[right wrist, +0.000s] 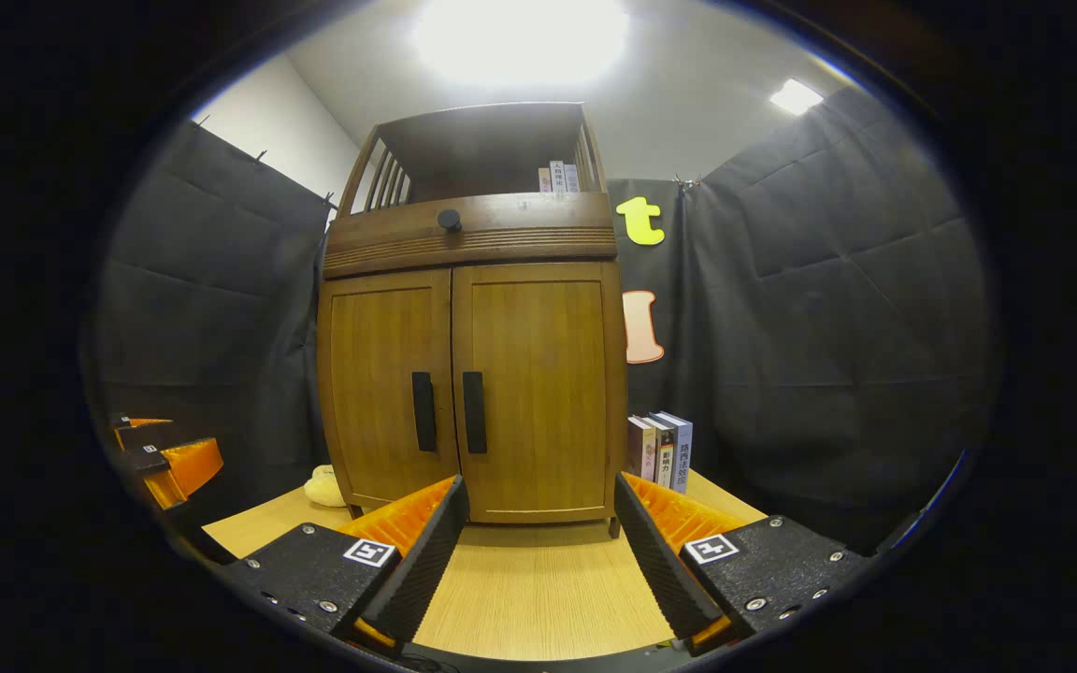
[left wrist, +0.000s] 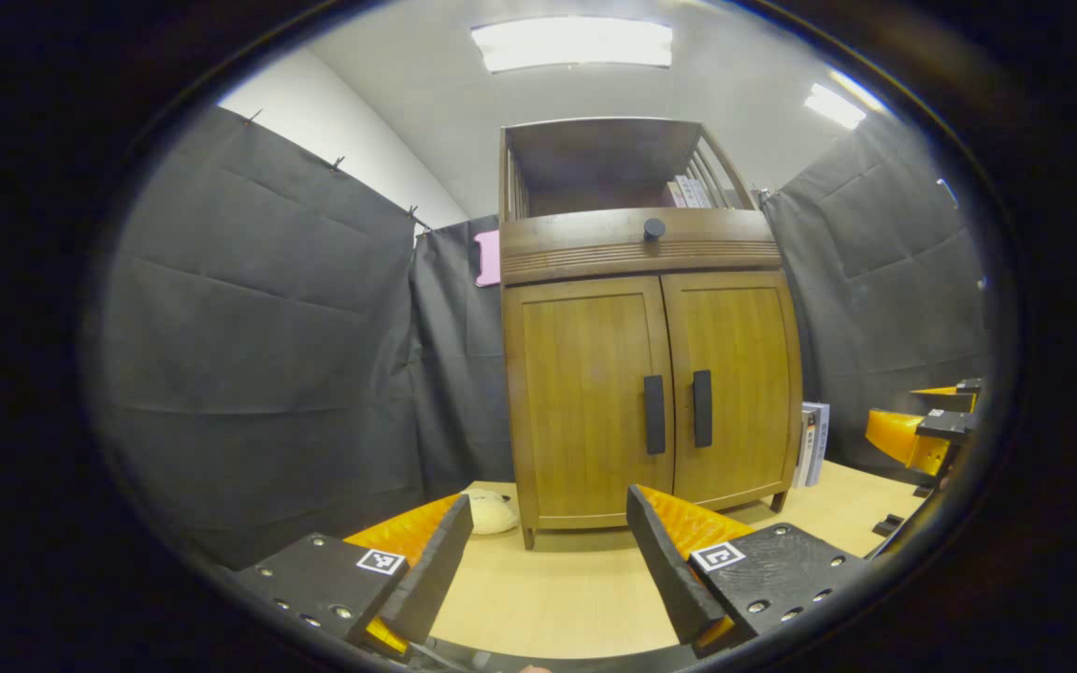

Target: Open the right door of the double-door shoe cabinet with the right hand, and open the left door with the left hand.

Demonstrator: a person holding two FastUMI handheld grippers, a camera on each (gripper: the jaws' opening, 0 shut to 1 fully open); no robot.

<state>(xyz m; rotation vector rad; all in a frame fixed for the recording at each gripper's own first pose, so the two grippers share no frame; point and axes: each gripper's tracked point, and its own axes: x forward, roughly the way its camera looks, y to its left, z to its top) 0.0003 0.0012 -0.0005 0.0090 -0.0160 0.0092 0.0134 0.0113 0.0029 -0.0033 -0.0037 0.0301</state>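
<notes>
A brown wooden shoe cabinet (left wrist: pixel 651 393) (right wrist: pixel 473 383) stands on the light wood table with both doors closed. Its left door (left wrist: pixel 590 402) (right wrist: pixel 389 393) and right door (left wrist: pixel 735 383) (right wrist: pixel 543 388) each carry a black vertical handle near the middle seam: the left handle (left wrist: pixel 654 414) (right wrist: pixel 423 411) and the right handle (left wrist: pixel 702 408) (right wrist: pixel 473 412). My left gripper (left wrist: pixel 548 519) is open, well short of the cabinet. My right gripper (right wrist: pixel 538 509) is open too, at a similar distance, and shows at the right edge of the left gripper view (left wrist: pixel 922 435). The left gripper shows at the left edge of the right gripper view (right wrist: pixel 165 458).
A drawer with a round black knob (left wrist: pixel 653 228) (right wrist: pixel 449 220) sits above the doors, under an open shelf holding books. Upright books (left wrist: pixel 811 444) (right wrist: pixel 660 451) lean beside the cabinet's right side. A pale soft object (left wrist: pixel 490 512) (right wrist: pixel 325 486) lies at its left foot. Black cloth walls surround the table (right wrist: pixel 538 589).
</notes>
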